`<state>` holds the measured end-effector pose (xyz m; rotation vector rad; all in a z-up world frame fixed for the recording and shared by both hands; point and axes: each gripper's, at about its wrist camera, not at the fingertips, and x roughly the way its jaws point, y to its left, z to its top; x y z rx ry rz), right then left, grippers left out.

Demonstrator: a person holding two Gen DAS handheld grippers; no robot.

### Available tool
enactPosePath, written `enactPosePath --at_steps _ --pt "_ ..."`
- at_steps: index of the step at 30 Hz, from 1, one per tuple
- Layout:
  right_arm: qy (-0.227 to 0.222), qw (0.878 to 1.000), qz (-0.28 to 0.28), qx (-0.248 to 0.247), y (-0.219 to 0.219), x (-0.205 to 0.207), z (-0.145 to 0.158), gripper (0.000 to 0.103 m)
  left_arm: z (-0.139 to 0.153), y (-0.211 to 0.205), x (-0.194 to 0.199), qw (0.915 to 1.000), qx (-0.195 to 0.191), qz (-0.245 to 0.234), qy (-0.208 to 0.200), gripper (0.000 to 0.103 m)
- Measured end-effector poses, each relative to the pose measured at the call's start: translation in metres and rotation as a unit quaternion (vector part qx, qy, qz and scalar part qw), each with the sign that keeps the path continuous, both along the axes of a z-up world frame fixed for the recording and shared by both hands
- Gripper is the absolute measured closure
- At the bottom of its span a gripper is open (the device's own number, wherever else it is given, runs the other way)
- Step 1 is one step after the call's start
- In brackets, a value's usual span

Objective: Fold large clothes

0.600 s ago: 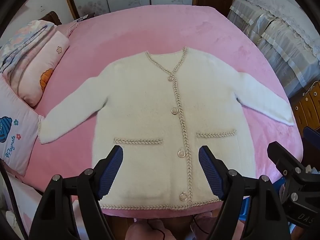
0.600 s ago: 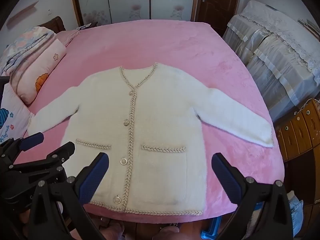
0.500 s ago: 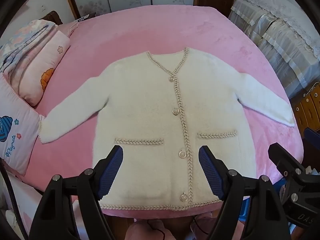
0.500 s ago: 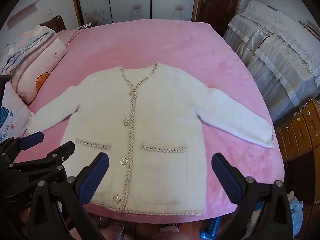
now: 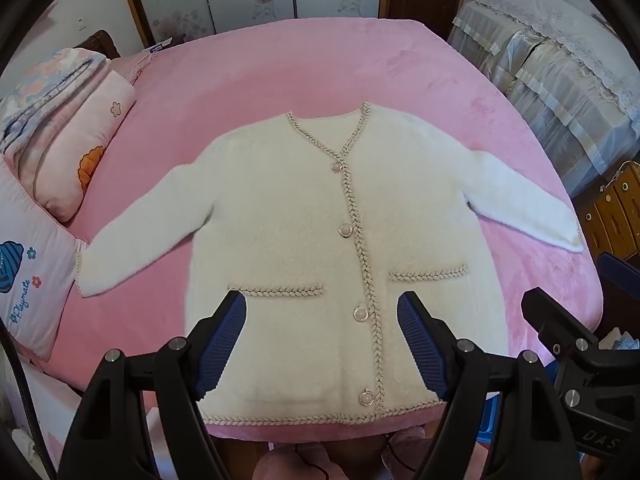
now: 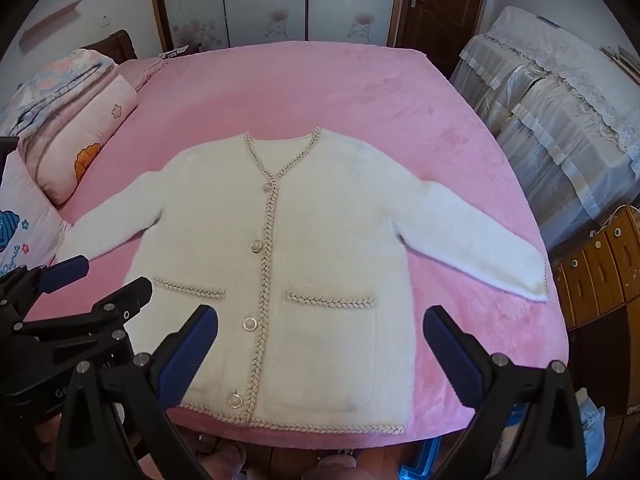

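1. While we hover above the near edge of the bed, our left gripper (image 5: 322, 344) fills the bottom of its frame, blue pads spread wide and released, clasping nothing.
2. Our right gripper (image 6: 320, 356) sits likewise at the bottom of its view, jaws apart and empty.
3. Just beyond them the white cardigan (image 5: 344, 248) lies flat and buttoned in mid-frame on the pink bedspread (image 5: 304, 60), hem nearest us, both sleeves spread outward.
4. At the left of the frame, pillows (image 5: 68, 152) rest at the bed's edge.
5. Farthest, at the top, we see wardrobe doors (image 6: 272, 0).
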<state>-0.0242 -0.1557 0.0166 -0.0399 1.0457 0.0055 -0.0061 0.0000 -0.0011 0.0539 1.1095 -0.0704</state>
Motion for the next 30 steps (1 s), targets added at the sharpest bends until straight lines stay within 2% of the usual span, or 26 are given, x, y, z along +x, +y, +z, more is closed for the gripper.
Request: enactPosePath --at_steps 30 --pt "-0.003 1.000 -0.025 0.007 0.005 -0.018 0.005 0.000 0.004 0.009 -0.008 0.9997 -0.009 -0.023 -0.001 0.026"
